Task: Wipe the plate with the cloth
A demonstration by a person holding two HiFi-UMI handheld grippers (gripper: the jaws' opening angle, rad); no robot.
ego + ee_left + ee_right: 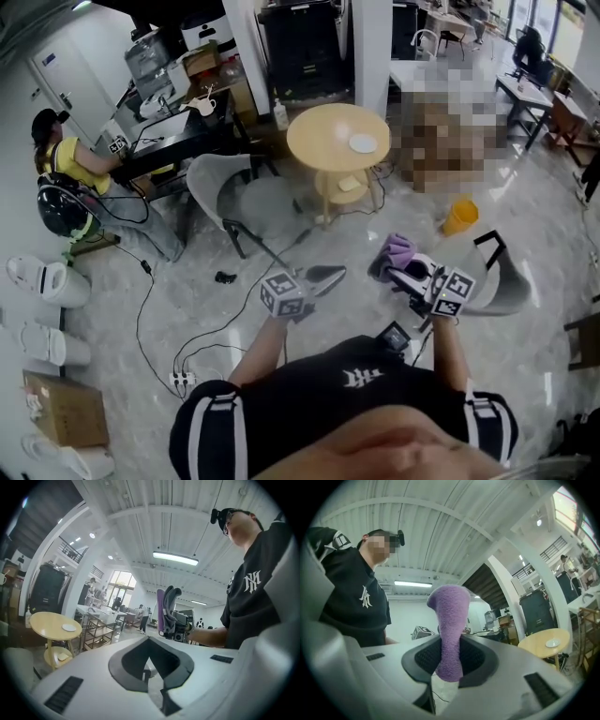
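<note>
Cloth is riding clenched in right gripper fingers; left gripper fingers clenched, empty; plate sitting well apart on counter.

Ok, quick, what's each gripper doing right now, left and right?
Left gripper: closed, holding nothing.
Right gripper: closed on the purple cloth.

Marbled floor, round wooden table, perhaps a grey chair
</note>
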